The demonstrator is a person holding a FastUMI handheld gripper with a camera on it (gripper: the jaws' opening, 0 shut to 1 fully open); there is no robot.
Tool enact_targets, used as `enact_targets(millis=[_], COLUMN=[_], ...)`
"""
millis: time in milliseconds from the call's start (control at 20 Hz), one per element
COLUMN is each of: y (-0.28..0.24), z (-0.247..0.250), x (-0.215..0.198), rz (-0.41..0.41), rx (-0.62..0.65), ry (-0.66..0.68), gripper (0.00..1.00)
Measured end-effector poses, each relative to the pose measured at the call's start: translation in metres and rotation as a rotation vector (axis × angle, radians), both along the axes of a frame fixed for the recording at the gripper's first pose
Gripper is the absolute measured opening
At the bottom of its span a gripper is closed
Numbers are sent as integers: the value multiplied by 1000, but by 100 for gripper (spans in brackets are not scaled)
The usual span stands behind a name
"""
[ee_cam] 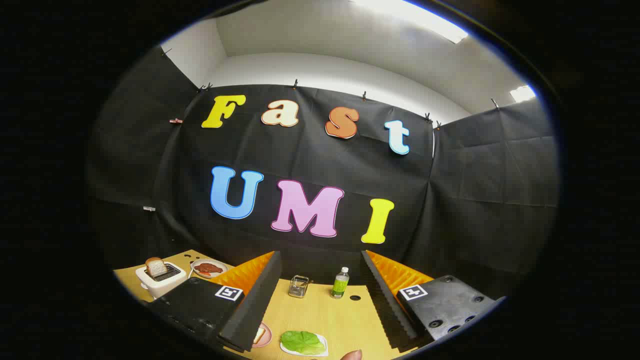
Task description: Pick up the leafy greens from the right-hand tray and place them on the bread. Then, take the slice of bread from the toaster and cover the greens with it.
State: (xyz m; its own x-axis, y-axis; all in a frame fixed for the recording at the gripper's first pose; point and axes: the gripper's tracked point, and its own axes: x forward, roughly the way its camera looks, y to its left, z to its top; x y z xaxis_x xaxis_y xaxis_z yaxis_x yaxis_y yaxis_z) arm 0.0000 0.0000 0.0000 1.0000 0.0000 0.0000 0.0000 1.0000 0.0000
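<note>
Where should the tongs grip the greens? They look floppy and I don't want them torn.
Probably from above, pinching a raised fold near the middle: the greens lie flat on their tray, between the open tongs.

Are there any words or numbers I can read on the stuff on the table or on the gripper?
Bottle: it has a label, but it is too small to read.
Toaster: no writing can be seen on it.
Square markers on the gripper, whose fingers are held open above the table: black-and-white patterns, not words.
So there is nothing here that can be read.
</note>
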Motion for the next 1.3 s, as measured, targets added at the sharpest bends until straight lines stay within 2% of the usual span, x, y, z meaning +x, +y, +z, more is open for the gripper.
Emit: enact_targets(millis=[550,1000,1300], y=[7,-6,-6], z=[-1,4,-40], x=[3,0,8], rz=[2,-8,57], rx=[4,13,8], ry=[2,-22,65], gripper=[97,97,97])
